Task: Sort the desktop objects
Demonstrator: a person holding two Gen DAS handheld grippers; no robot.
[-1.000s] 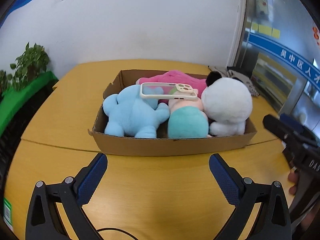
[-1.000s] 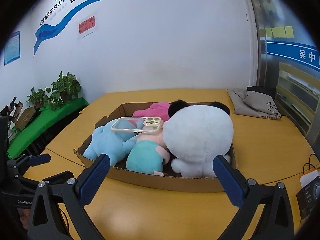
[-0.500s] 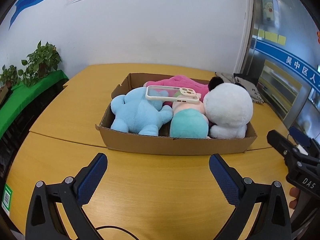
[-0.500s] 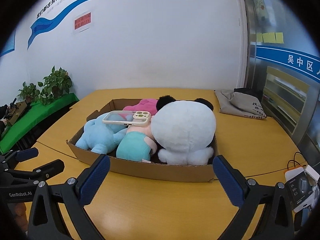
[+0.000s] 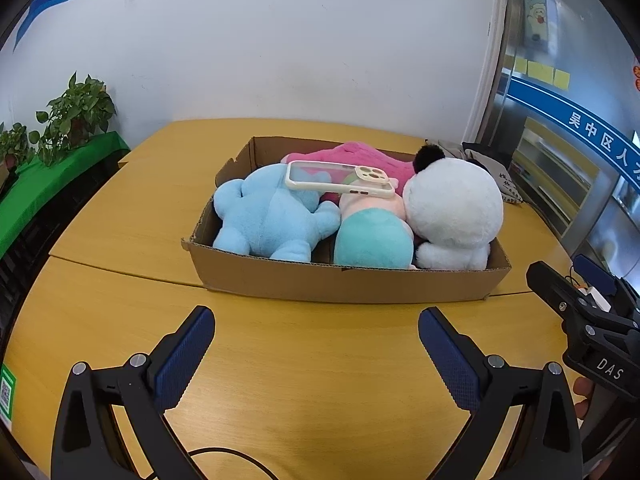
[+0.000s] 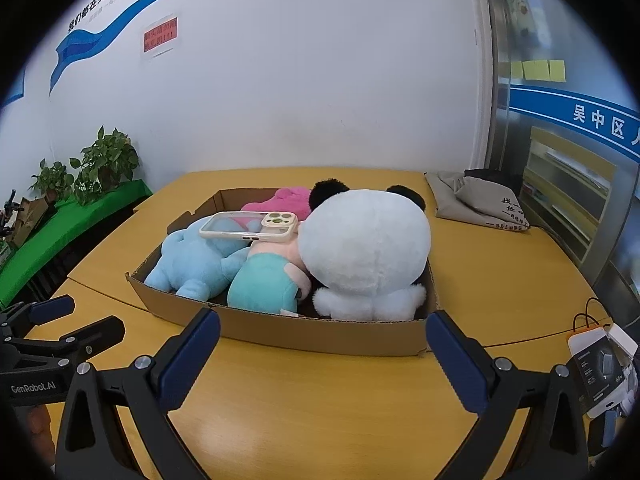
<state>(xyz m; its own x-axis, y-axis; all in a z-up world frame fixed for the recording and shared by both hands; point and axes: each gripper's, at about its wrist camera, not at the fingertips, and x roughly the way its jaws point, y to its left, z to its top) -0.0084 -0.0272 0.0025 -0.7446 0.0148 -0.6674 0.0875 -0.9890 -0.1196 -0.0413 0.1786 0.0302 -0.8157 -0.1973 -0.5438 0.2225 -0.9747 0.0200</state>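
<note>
Both claws hang spread and empty over the counter (image 5: 120,220): left claw (image 5: 316,344), right claw (image 6: 322,344). The cardboard box (image 5: 344,284) holds four plush toys with a phone case (image 5: 340,180) on top, so sorting looks nearly finished.

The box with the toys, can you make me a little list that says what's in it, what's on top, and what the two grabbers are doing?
box: cardboard box on the yellow table
toys inside: blue plush, teal plush, pink plush, panda
on top: phone case, lying across the blue and teal plush
left gripper: jaws wide open, empty, in front of the box
right gripper: jaws wide open, empty, in front of the box
beside the box: grey bag on the table, to the right
</note>
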